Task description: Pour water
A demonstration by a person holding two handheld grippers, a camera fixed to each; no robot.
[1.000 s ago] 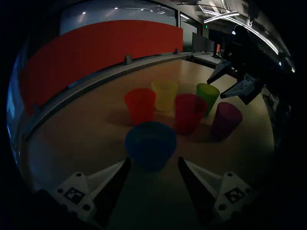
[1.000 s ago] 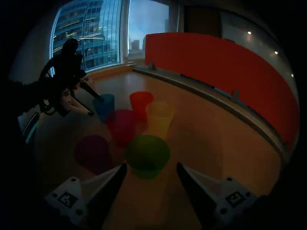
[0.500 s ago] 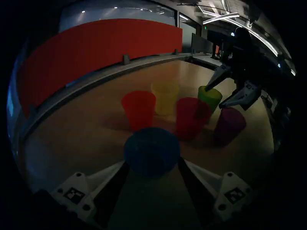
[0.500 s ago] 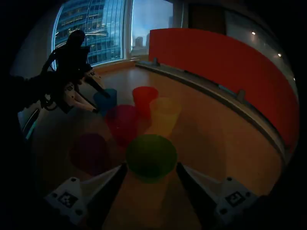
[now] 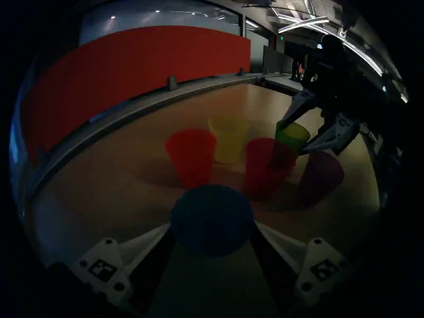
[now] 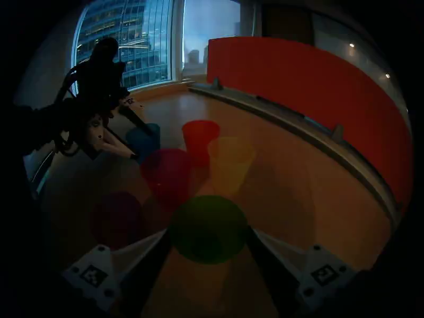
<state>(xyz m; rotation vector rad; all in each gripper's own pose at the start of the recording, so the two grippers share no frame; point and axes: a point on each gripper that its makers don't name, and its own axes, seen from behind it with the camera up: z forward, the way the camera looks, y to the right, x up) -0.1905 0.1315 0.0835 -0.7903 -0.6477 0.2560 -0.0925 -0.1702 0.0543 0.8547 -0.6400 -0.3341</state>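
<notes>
Several coloured plastic cups stand close together on a wooden table (image 5: 106,180). The blue cup (image 5: 212,220) sits upright between the spread fingers of my left gripper (image 5: 212,227), which is open. The green cup (image 6: 208,228) sits the same way inside my open right gripper (image 6: 208,231). Behind them are an orange-red cup (image 5: 192,156), a yellow cup (image 5: 229,138), a crimson cup (image 5: 265,167) and a purple cup (image 5: 320,175). The left gripper view has the right gripper (image 5: 293,139) around the green cup (image 5: 294,132). The dim light hides whether any cup holds water.
A red partition (image 5: 132,63) and a grey rail (image 5: 138,106) run along the table's far edge. In the right gripper view a dark arm and the left gripper (image 6: 139,142) reach the blue cup (image 6: 146,137) before tall windows (image 6: 132,42). Bare tabletop (image 6: 318,201) lies on the right.
Both grippers have moved forward. The blue cup and the green cup, first just ahead of the fingertips, now sit between the fingers. The finger spacing looks unchanged.
</notes>
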